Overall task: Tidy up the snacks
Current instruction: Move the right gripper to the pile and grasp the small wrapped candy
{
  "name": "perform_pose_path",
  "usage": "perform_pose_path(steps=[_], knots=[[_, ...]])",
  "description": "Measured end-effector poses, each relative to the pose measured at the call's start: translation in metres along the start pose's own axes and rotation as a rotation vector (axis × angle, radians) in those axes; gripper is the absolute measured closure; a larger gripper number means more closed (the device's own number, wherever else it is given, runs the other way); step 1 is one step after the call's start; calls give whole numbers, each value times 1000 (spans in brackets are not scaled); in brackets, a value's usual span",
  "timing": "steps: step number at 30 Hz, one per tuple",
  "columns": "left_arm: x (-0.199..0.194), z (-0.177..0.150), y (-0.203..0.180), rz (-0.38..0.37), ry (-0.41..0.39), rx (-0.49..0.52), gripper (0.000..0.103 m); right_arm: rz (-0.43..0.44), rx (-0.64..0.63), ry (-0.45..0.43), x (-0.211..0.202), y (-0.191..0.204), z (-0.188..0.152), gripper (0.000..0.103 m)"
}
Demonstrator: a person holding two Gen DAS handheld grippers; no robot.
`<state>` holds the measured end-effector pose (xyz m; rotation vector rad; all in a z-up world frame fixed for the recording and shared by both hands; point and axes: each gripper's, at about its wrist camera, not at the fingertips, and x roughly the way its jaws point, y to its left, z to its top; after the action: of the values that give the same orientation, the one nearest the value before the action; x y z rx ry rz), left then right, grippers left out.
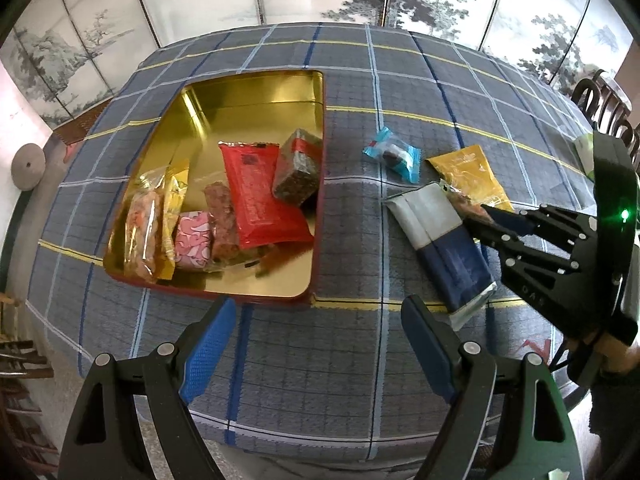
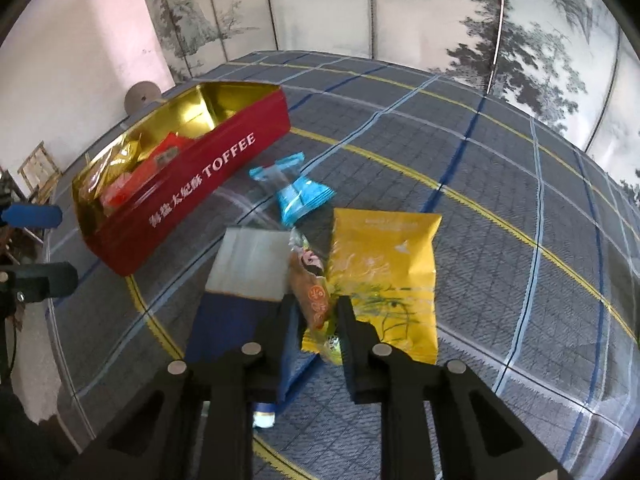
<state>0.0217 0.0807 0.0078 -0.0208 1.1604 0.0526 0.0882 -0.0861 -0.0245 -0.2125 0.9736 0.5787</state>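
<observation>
Left wrist view: plaid-clothed desk [image 1: 400, 92] seen from above, items listed from its left side to its right.
Tin: open red tin [image 1: 256, 92] with a gold inside sits on the left half of the desk; its side reads TOFFEE in the right wrist view.
Tin contents: clear pack of orange pieces [image 1: 142, 232] at the left wall, then a gold packet [image 1: 176, 200], a pink patterned sweet [image 1: 193, 240], a brown bar [image 1: 222, 220], a red packet [image 1: 256, 196] and a dark block [image 1: 298, 172] leaning at the right wall.
Left claw: released [image 1: 318, 344], blue pads wide apart, nothing between them, hovering above the cloth just in front of the tin.
Loose snacks: light blue wrapped candy [image 1: 394, 158] lies right of the tin; nearer, a white-and-navy packet [image 1: 440, 240]; beside that, a yellow packet [image 1: 470, 176].
Small snack: little orange-brown wrapped snack [image 2: 314, 284] lies between the white-and-navy packet and the yellow packet, overlapping the yellow one.
Right claw: clenched [image 2: 316, 316] on the near end of the orange-brown snack, fingers narrow either side of it, low over the desk.
</observation>
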Motion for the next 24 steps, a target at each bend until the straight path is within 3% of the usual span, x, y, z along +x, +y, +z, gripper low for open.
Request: perform_pose_path(steps=[13,24], knots=[[3,-1,-10,-4,7,5,21,17,5,-16,5,3,2,86],[12,7,-37,-50,-9,5,21,-23,75,-68,-16,-11,-17,88]])
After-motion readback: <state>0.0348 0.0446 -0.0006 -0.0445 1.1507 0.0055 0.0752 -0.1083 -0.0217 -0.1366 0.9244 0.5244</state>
